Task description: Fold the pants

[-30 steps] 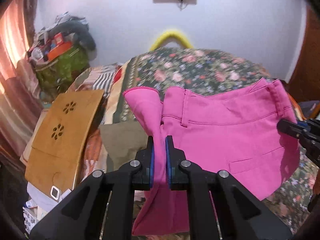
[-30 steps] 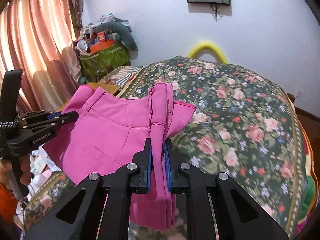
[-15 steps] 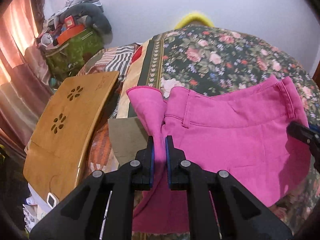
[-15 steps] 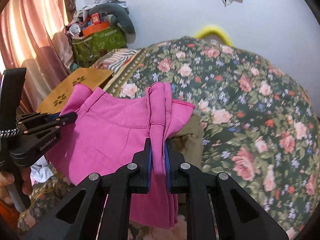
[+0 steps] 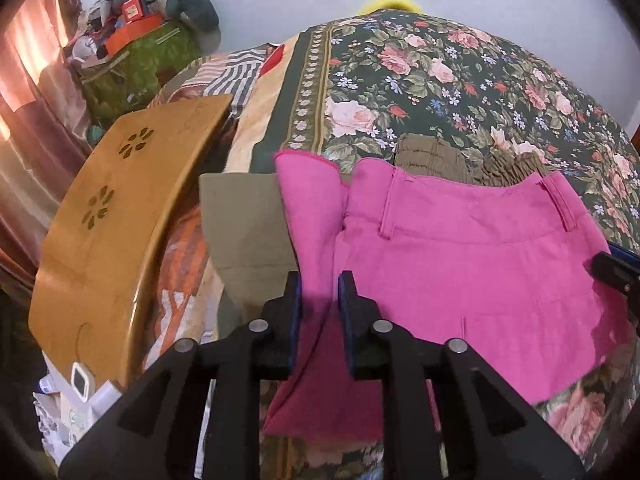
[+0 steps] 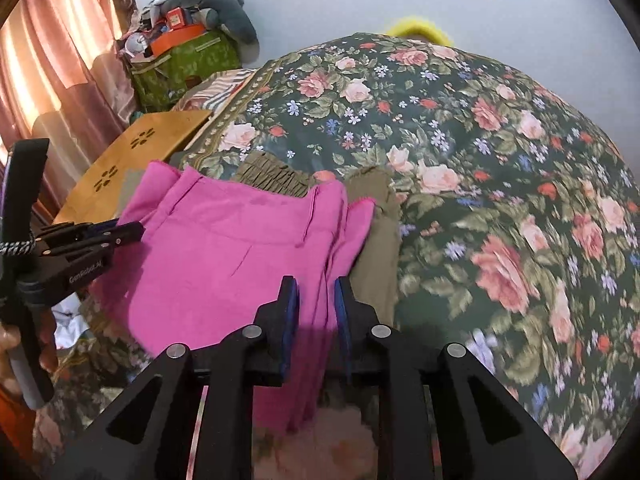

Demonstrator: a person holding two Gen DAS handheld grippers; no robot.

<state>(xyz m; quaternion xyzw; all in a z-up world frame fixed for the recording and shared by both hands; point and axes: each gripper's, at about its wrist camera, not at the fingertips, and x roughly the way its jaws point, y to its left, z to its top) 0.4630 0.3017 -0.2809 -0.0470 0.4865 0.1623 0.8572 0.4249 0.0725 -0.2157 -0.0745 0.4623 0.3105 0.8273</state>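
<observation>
Both my grippers grasp the bright pink cotton pants, which hang folded above the dark floral bedspread. My left gripper pinches the fold's edge at 6 o'clock in its view; my right gripper is clenched on the opposite edge, likewise at 6 o'clock. An olive-green gathered garment lies beneath, at 12 o'clock from the pants. To do this step well, I judge I should lower both edges level and together, keeping the cloth taut so that no crease forms, and let go only once it rests flat. The hanging legs are cut off below my fingers; whether cloth already touches the bed is unclear.
</observation>
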